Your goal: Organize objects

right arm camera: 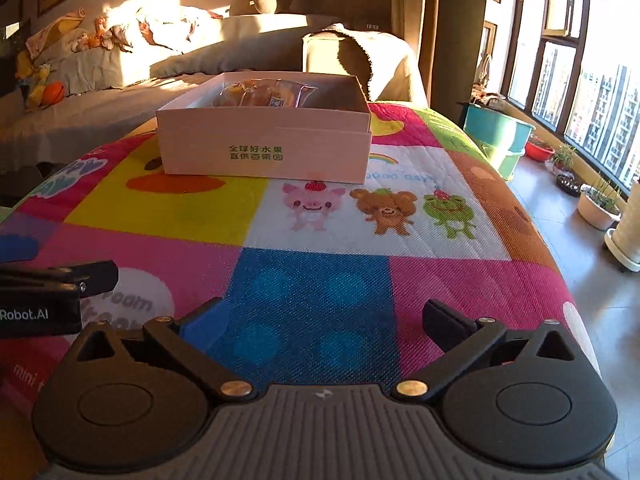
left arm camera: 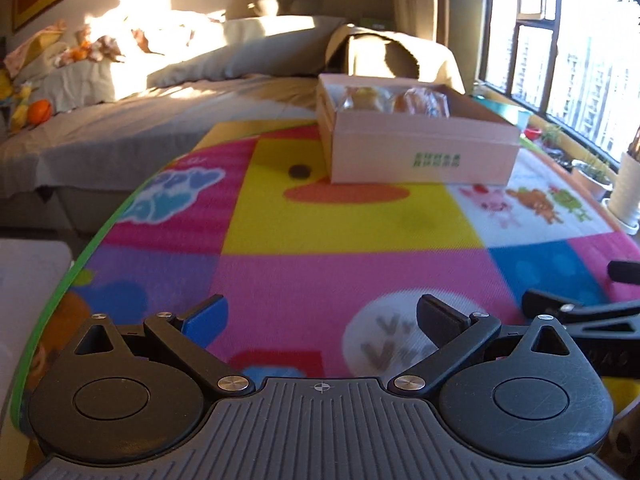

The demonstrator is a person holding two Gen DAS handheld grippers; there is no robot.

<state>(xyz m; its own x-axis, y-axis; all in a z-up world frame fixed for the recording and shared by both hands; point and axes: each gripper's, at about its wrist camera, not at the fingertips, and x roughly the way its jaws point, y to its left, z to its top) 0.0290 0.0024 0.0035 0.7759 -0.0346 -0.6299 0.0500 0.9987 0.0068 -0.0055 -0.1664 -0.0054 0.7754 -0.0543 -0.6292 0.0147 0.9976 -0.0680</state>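
A pale pink cardboard box [left arm camera: 420,148] [right arm camera: 264,148] with green print stands open at the far end of a colourful cartoon play mat [left arm camera: 340,232] [right arm camera: 320,280]. Wrapped buns or pastries [left arm camera: 396,100] [right arm camera: 260,94] lie inside it. A small dark round thing [left arm camera: 299,171] lies on the mat beside the box's left corner. My left gripper [left arm camera: 322,320] is open over the near part of the mat with nothing between its fingers. My right gripper [right arm camera: 324,322] is open too and empty, well short of the box. Each gripper shows at the edge of the other's view.
A grey sofa [left arm camera: 120,128] with pillows, clothes and an orange ball [left arm camera: 40,112] runs behind the mat on the left. Windows line the right side. Below them stand a teal bin [right arm camera: 500,136], potted plants [right arm camera: 600,204] and a white stand [right arm camera: 628,236] on the tiled floor.
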